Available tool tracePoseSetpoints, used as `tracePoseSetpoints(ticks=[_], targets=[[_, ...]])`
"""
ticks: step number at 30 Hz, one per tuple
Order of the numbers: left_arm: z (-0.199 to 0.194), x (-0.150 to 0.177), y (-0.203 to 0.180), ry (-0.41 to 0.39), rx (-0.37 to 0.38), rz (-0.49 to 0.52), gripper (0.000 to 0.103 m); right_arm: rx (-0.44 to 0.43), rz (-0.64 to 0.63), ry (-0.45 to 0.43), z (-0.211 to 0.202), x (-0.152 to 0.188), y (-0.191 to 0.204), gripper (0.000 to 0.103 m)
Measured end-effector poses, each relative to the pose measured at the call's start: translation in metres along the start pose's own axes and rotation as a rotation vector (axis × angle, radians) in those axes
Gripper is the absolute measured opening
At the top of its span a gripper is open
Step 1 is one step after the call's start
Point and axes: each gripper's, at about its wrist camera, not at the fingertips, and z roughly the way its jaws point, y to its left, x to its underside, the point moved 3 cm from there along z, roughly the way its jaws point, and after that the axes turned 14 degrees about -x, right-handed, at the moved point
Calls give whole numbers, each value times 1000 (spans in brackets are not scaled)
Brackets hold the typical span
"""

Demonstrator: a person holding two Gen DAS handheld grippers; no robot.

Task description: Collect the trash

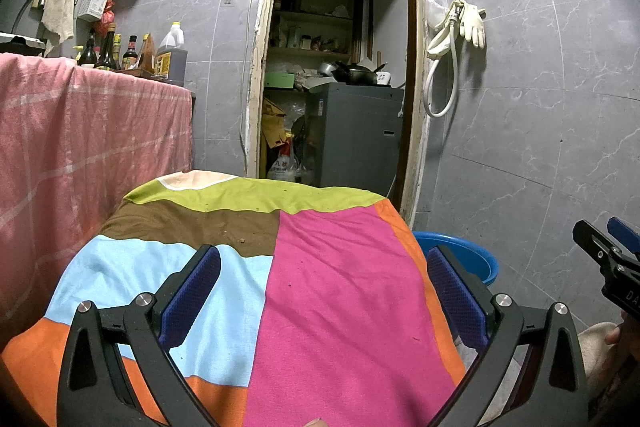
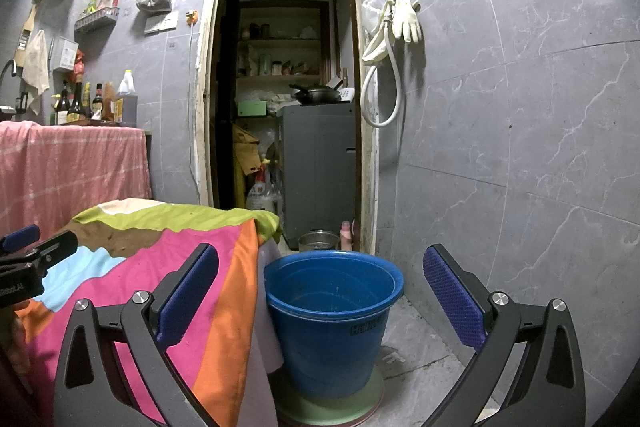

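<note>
Both spread wide, nothing held — left gripper (image 1: 324, 291) above multicoloured cloth (image 1: 332, 287), right gripper (image 2: 320, 291) aimed at blue bucket (image 2: 334, 311) just beside the table. No obvious trash; only tiny crumbs (image 1: 242, 239) ahead of left gripper — nearer.

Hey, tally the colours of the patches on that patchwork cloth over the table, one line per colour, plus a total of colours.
Counted on the patchwork cloth, left wrist view:
Pink: 1
Light blue: 1
Brown: 1
Lime green: 1
Orange: 2
Cream: 1
Total: 6 colours, 7 visible patches; more may hang out of sight.
</note>
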Motion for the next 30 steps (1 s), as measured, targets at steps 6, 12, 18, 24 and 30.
tracePoseSetpoints(ticks=[6,12,18,24,30], targets=[[0,0,0,-1,0,1,101,0,1,1,0,0,0,103],[0,1,1,0,-2,0,101,0,1,1,0,0,0,103],[0,0,0,-4,-7,-11,101,0,2,2,0,0,0,103],[-1,0,0,-6,-8,-10,101,0,2,1,0,0,0,103],[1,0,-1,3,4,-4,101,1,2,3,0,1,1,103]])
